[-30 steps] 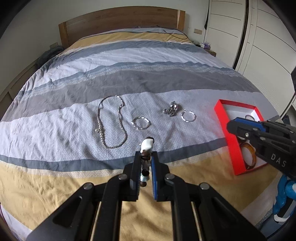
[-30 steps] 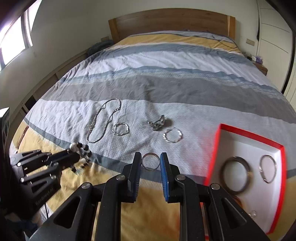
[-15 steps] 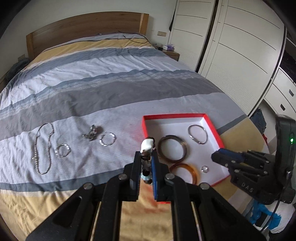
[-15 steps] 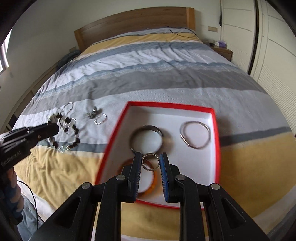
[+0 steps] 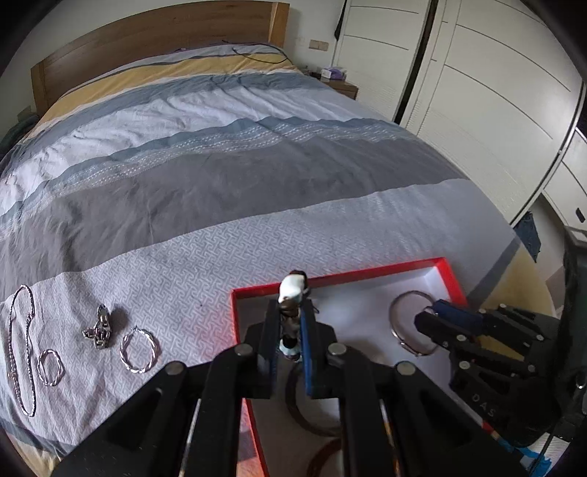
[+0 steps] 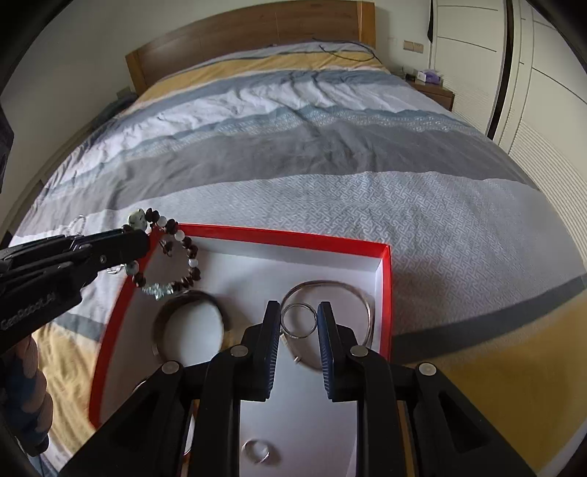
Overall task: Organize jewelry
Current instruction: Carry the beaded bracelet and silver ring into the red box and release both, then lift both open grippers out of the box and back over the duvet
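A red box with a white floor (image 5: 453,279) (image 6: 385,271) lies on the bed. My left gripper (image 5: 288,330) (image 6: 145,240) is shut on a beaded bracelet (image 5: 291,290) (image 6: 172,260) and holds it over the box's left rim. My right gripper (image 6: 299,317) (image 5: 427,317) is shut on a small silver ring (image 6: 298,320) above the box. In the box lie a thin silver bangle (image 6: 363,293) (image 5: 398,323), a dark bangle (image 6: 161,323) and a small ring (image 6: 258,449).
On the striped bedspread, left of the box, lie a silver chain (image 5: 18,348), a small hoop (image 5: 49,367), a twisted hoop (image 5: 139,348) and a tangled metal piece (image 5: 101,328). A wooden headboard (image 6: 256,33) is at the back and white wardrobes (image 5: 477,91) at the right.
Both grippers have swung right from the loose jewelry to above the red box, carrying the beaded bracelet and the silver ring. Both stay shut.
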The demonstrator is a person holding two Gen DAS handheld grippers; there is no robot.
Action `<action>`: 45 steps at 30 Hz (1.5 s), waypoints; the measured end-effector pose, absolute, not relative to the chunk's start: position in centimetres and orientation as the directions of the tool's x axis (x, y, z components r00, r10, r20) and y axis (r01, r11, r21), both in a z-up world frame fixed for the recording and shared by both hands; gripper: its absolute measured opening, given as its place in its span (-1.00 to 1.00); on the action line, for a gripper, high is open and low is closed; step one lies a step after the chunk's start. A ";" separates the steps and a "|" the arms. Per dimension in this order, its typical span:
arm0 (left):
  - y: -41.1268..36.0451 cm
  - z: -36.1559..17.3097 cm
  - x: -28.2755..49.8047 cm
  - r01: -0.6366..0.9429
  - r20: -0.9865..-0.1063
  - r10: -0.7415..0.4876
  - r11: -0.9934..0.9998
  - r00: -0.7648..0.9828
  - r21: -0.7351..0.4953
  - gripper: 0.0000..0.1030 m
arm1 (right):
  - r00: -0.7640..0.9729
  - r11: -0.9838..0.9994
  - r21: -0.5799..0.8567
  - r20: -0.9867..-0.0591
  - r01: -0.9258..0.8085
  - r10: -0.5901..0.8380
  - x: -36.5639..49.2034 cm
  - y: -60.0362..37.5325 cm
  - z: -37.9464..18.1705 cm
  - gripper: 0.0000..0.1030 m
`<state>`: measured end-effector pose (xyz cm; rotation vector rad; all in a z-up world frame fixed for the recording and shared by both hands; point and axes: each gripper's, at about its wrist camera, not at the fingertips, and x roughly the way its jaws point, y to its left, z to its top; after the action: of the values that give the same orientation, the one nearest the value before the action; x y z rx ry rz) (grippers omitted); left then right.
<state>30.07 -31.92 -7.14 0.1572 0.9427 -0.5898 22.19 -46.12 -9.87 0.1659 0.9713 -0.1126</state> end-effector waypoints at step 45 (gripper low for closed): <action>-19.8 -0.6 12.8 0.504 -0.785 -0.311 0.864 0.536 0.001 -0.29 | 0.637 0.978 0.105 -0.770 0.180 -0.034 7.6 -41.7 -0.4 -0.19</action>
<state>12.84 -19.76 -0.61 0.2393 0.8806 -0.4910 7.58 -41.68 -0.44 0.1785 0.8734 -0.1233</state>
